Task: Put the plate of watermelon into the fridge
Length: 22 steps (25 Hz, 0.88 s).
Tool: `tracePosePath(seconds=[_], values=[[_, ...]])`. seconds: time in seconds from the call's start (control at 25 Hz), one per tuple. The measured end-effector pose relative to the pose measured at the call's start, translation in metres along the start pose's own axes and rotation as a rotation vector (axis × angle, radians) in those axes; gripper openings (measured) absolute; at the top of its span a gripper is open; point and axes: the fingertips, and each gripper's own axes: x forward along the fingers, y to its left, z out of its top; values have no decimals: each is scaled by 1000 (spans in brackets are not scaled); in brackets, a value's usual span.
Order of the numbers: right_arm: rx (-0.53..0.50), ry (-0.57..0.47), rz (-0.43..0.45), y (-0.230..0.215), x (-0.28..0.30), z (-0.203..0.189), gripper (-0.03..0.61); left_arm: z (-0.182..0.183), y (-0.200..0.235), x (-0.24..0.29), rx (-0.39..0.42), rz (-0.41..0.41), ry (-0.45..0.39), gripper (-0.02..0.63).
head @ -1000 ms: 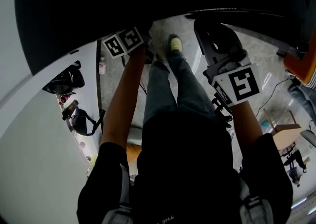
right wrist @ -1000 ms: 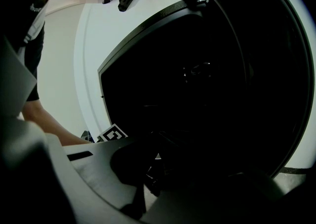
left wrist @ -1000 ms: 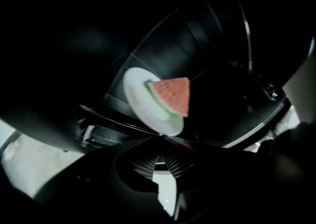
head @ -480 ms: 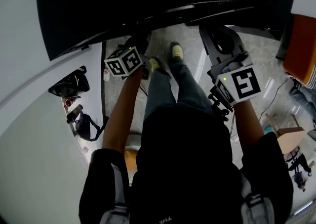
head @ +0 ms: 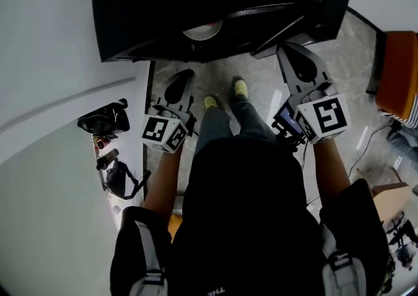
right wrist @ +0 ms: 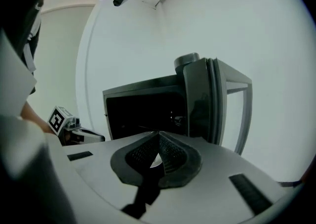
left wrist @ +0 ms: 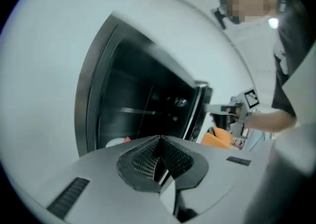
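Left gripper (left wrist: 159,138) hangs before the open fridge (head: 163,7), jaws pressed together with nothing between them. Inside the dark interior sits the plate (head: 198,32), watermelon (head: 213,25) wedge on it. Over on the right, the right gripper (right wrist: 158,133) faces the swung-out door (right wrist: 205,100), fingers closed tight, empty too.

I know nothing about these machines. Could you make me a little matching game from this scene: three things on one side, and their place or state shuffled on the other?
Things:
1. plate of watermelon
2. fridge door
3. left tool

Places or states:
A. swung open
B. jaws shut, holding nothing
C. inside the fridge

Pairs: 1-C, 2-A, 3-B.
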Motion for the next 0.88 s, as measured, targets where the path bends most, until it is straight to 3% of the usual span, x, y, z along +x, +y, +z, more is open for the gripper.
tracePosePath(seconds=[0.2, 0.4, 0.72, 0.88], values=[[5, -27, -22, 8, -19, 12, 11, 33, -25, -22, 59, -36, -113, 12], [-7, -98, -43, 27, -44, 29, 11, 59, -40, -45, 174, 28, -126, 12], [1, -104, -87, 80, -91, 25, 11, 85, -80, -116, 227, -28, -222, 14], [-2, -100, -117, 121, -125, 21, 11, 80, -97, -168, 249, -26, -217, 12]])
